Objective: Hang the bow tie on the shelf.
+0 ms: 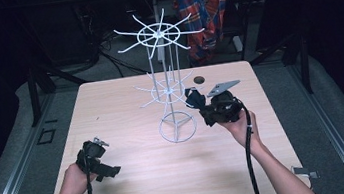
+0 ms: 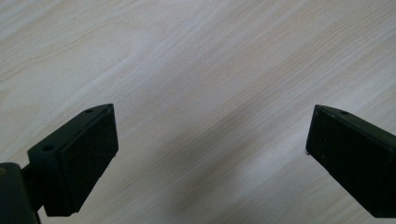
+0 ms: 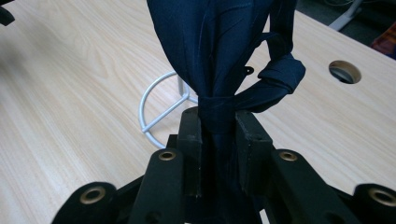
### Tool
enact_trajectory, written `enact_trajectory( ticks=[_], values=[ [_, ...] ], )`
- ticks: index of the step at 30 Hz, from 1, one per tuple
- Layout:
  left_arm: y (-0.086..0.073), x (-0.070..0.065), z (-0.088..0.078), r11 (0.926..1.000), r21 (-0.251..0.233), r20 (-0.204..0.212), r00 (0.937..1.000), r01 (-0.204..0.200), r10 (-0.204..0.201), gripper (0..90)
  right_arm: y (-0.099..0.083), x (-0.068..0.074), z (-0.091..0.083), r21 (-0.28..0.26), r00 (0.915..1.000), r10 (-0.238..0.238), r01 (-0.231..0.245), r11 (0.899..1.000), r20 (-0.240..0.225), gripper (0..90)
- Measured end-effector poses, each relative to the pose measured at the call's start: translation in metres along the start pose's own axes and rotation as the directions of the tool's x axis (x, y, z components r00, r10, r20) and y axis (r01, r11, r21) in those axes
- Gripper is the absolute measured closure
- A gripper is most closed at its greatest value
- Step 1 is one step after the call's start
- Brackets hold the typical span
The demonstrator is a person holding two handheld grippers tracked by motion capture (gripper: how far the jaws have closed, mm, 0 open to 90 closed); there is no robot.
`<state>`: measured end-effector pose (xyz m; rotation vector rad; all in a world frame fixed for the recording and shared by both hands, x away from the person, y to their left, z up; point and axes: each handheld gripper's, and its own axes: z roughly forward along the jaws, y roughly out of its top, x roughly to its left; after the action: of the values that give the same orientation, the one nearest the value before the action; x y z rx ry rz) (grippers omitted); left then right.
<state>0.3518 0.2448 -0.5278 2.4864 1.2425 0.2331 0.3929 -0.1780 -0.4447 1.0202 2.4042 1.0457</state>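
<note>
Cloth (image 3: 219,51) (dark blue) clamped in right hand-held gripper (image 3: 218,123).

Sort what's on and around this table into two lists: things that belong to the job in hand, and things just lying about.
Job in hand:
- dark navy knotted cloth, clamped in the right gripper
- white wire two-tier spoked rack, standing next to that gripper
- light wooden table

Lying about:
- left gripper, open over bare wood, holding nothing
- red and blue plaid cloth, hanging behind the table

The dark blue cloth (image 3: 219,51) runs off the top edge of the right gripper view, its upper end unseen. The white wire rack (image 3: 161,109) behind it shows just part of its ring base.
</note>
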Motion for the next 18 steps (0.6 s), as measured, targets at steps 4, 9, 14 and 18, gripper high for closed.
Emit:
enact_trajectory(
  ticks=[4,9,14,18],
  values=[
    [0.000,0.000,0.000,1.0000,-0.002,0.000,1.0000,-0.002,0.002,2.3,-0.001,0.001,0.003,0.011,1.0000,0.002,-0.001,1.000,-0.002,74.2],
    [0.000,0.000,0.001,1.0000,0.003,0.002,1.0000,-0.006,0.006,2.3,-0.003,0.001,0.008,0.009,0.9997,-0.003,0.003,1.000,-0.024,73.9],
    [0.001,-0.001,0.002,1.0000,0.005,0.002,1.0000,-0.007,0.007,2.3,-0.005,0.001,0.014,0.023,0.9994,0.002,-0.002,1.000,-0.033,73.0],
    [0.001,-0.001,0.002,0.9999,0.010,-0.002,0.9999,-0.010,0.010,2.3,-0.004,0.001,0.015,0.010,0.9988,0.004,-0.004,1.000,-0.049,72.5]
  ],
)
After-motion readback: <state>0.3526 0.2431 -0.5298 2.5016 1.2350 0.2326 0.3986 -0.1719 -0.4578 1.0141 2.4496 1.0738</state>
